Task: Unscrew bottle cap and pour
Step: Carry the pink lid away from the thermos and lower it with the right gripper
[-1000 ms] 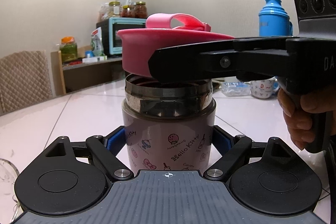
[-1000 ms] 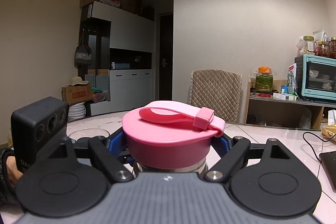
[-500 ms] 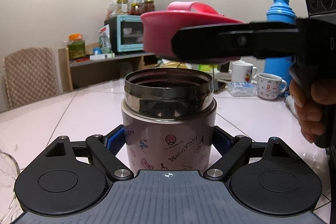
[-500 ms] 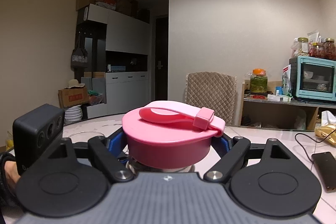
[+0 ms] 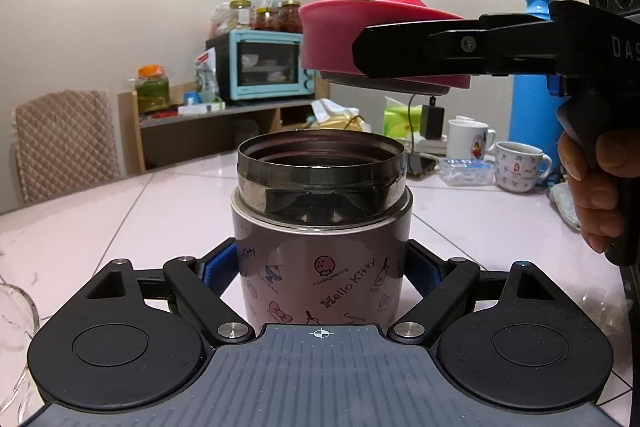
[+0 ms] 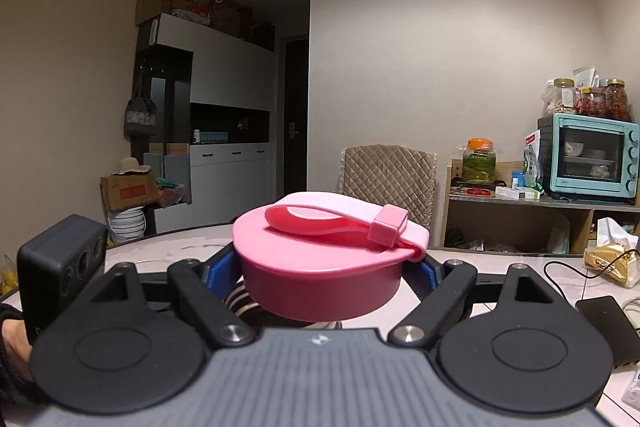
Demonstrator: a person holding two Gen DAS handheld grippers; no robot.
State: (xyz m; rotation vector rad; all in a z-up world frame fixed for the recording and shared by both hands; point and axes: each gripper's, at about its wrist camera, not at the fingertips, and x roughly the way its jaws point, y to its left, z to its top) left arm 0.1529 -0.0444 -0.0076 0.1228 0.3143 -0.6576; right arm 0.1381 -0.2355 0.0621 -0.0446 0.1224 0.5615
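Hands full on both sides: my left gripper (image 5: 322, 267) pinches the lower body of the Hello Kitty flask (image 5: 322, 247), which stands upright on the pale table (image 5: 120, 227) with its steel mouth uncovered. My right gripper (image 6: 322, 267) clamps the pink cap (image 6: 320, 267) (strap folded across its top), held above and right of the flask, apart from it.

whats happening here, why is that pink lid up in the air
A person is working two handheld claws. The left claw grips the body of a Hello Kitty flask standing on the table. The right claw is shut on the pink cap, which is off the flask and held above and to the right of its open mouth. Nothing has been poured yet.
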